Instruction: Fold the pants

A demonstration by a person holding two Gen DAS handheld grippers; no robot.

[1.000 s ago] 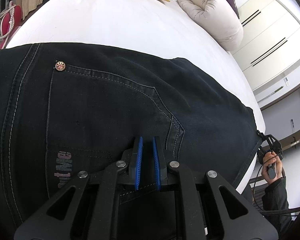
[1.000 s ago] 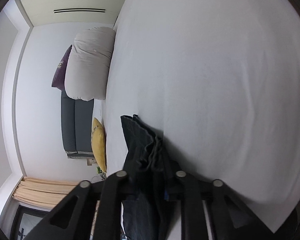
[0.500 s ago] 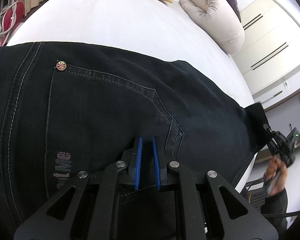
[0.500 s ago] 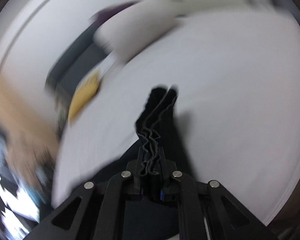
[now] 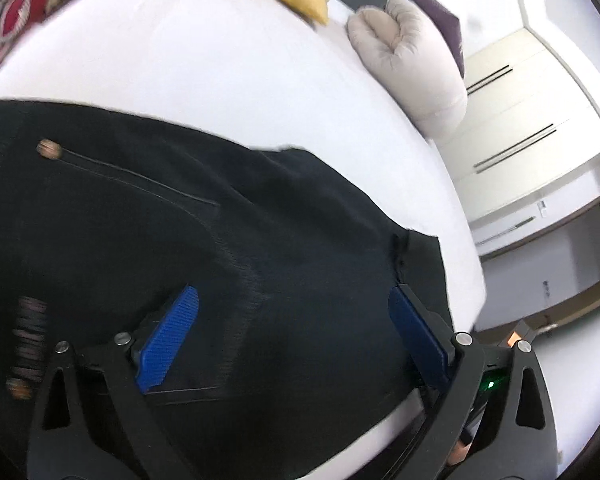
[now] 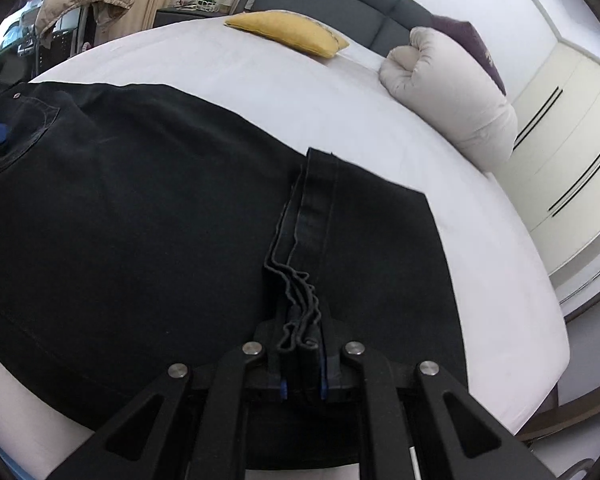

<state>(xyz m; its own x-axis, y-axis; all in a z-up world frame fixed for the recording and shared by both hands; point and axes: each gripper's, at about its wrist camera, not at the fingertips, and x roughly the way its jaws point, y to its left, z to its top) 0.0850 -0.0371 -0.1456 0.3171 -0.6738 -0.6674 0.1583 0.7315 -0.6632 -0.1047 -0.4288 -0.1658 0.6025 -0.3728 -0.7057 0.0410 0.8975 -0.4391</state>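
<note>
Pinching the stacked hems low centre of frame, the right tool has laid the leg ends over the black pants on the bed (left tool spread, holding nothing); judged half-folded, further folds outstanding.

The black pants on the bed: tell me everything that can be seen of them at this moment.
The pants are black denim with pale stitching, a back pocket and a metal rivet near the waistband. They lie flat on the white bed, with the leg ends folded over onto the body. The right gripper is shut on the stacked, wavy hems. The left gripper is open above the seat area, its blue pads spread apart and gripping nothing.
</note>
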